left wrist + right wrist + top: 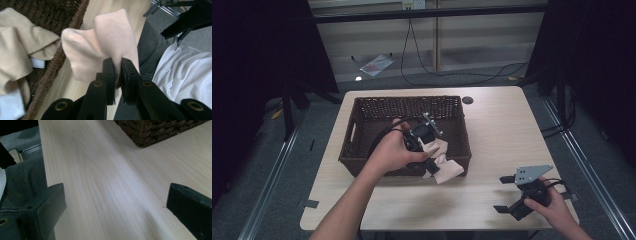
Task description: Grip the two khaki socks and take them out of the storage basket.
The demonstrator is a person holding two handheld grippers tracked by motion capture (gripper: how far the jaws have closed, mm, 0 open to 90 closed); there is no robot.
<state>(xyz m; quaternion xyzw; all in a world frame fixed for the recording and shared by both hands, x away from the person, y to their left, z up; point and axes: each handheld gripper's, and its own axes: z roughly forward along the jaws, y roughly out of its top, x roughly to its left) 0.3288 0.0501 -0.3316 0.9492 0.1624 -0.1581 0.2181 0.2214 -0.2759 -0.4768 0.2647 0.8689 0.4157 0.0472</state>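
The left gripper (117, 75) pinched a pale pink cloth (100, 47) at a gathered fold, over the wicker basket's (362, 162) near rim. Light and limp, it probably draped and needed bunched fabric. The right gripper (508, 194) rested wide, holding nothing, on the table (502, 125).

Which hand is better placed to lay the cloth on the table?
Left. The left gripper is already shut on the pink cloth, held over the basket rim by the table. The right gripper rests open at the table's near right, holding nothing.

no legible text, labels or signs
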